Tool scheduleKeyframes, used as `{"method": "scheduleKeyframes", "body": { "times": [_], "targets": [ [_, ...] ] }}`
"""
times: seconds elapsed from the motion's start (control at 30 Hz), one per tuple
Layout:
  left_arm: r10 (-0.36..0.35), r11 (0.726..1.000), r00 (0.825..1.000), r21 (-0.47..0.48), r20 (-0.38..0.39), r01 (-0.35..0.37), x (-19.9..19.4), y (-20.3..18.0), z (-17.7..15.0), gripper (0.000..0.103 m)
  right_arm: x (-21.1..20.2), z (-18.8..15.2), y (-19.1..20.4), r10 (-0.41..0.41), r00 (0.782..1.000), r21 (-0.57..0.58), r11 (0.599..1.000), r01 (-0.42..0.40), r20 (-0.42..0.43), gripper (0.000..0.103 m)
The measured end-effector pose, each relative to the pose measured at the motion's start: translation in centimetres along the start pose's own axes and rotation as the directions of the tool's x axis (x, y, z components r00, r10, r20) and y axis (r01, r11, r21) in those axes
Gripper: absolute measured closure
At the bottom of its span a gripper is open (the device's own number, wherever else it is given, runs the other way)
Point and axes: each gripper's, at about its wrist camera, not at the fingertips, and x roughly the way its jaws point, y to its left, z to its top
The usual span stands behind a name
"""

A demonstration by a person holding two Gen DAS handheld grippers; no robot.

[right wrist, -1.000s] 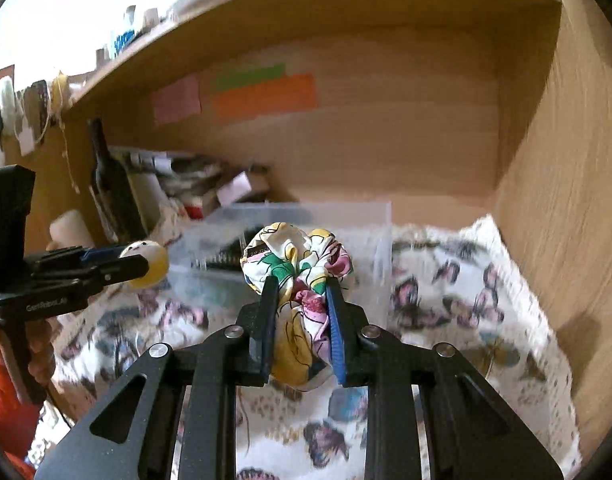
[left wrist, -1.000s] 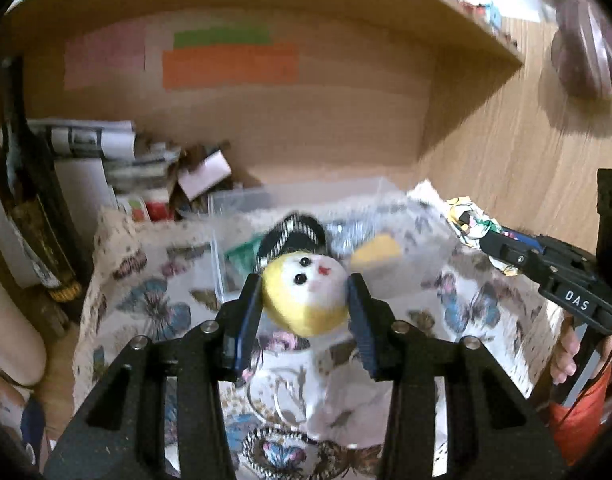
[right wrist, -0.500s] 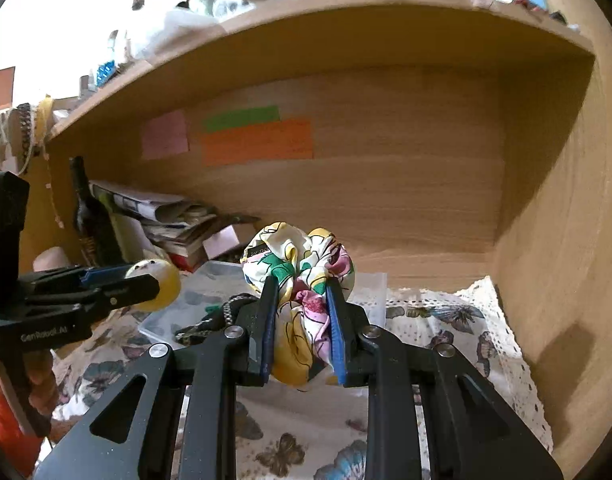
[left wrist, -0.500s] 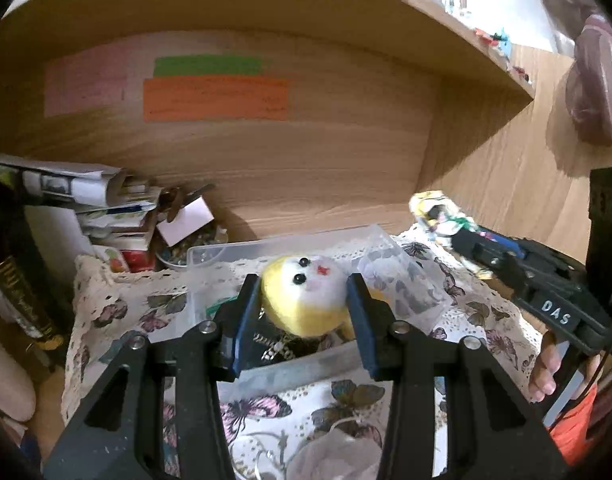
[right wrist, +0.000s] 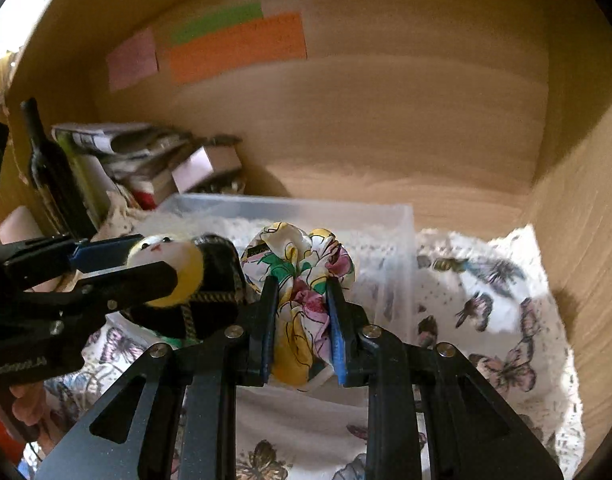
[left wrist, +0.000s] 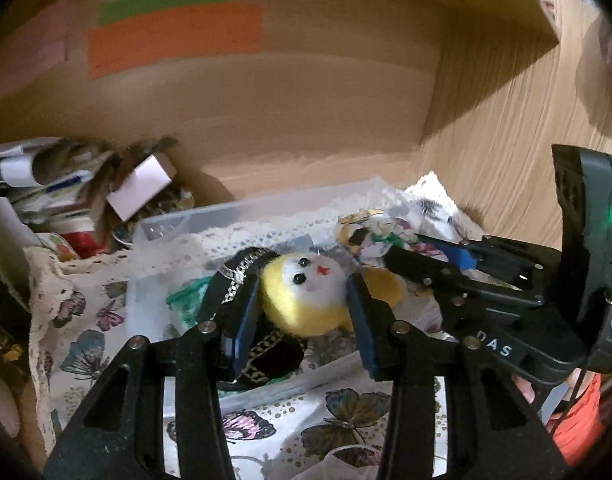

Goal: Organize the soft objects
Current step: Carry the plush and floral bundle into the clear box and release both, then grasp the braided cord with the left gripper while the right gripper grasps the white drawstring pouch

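My left gripper [left wrist: 304, 300] is shut on a yellow plush ball with a white face [left wrist: 306, 296] and holds it over the clear plastic bin [left wrist: 242, 210]. My right gripper [right wrist: 300, 308] is shut on a floral fabric scrunchie [right wrist: 302, 276], also above the bin [right wrist: 337, 210]. The two grippers are close side by side; the right one shows in the left wrist view [left wrist: 389, 256] and the left one in the right wrist view [right wrist: 166, 268]. Inside the bin lie a black and gold fabric item [left wrist: 266, 354], something green [left wrist: 186, 298] and a yellow soft piece [left wrist: 385, 284].
The bin stands on a butterfly-print cloth [right wrist: 497, 320] inside a wooden shelf niche. A dark bottle [right wrist: 52, 168], stacked papers and small boxes [right wrist: 146, 156] crowd the left back corner. Wooden walls close in behind and to the right.
Both grippers have tilted down and moved forward over the bin with their items held. They now sit closer together, and the bin's contents show beneath them.
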Motion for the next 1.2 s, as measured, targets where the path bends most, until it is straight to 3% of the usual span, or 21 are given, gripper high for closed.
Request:
{"method": "scheduleKeyframes", "body": {
  "times": [0.27,0.4,0.57,0.7,0.8,0.93,1.07,1.2],
  "targets": [
    [-0.002,1.000,0.998,-0.006,-0.057,0.002,2.3,-0.1,-0.3,0.060,0.7,-0.2,0.8,-0.041,0.999,-0.054,0.998,0.040,-0.023,0.079],
    [0.022,1.000,0.998,0.013,-0.067,-0.021,2.7,-0.2,-0.5,0.054,0.7,-0.1,1.2,-0.087,0.996,-0.081,0.993,0.085,-0.023,0.066],
    [0.001,1.000,0.998,-0.029,-0.063,-0.003,2.0,0.7,-0.6,0.037,-0.5,0.0,0.6,-0.089,0.996,-0.051,0.995,0.089,0.003,0.045],
    [0.012,0.999,1.000,-0.040,-0.025,-0.013,0.3,1.0,-0.6,0.030,-2.3,0.1,0.7,-0.087,0.995,-0.042,0.995,0.089,0.056,0.028],
    [0.026,0.999,1.000,-0.030,0.017,-0.025,-1.7,1.0,-0.6,0.028,-4.0,0.2,1.3,-0.097,0.990,-0.059,0.993,0.103,0.103,0.022],
    [0.048,0.999,0.994,-0.030,0.096,-0.045,-4.8,1.1,-0.5,0.015,-6.2,0.3,2.4,-0.090,0.983,-0.075,0.992,0.103,0.161,0.021],
    [0.091,0.995,0.980,-0.054,0.177,-0.083,-7.9,1.4,-0.9,0.003,-8.5,0.1,3.1,-0.055,0.976,-0.079,0.994,0.073,0.211,0.015],
    [0.150,0.989,0.964,-0.050,0.220,-0.142,-10.3,1.9,-1.9,0.000,-10.2,-0.7,4.3,-0.003,0.966,-0.100,0.995,0.030,0.260,0.000]
  ]
}}
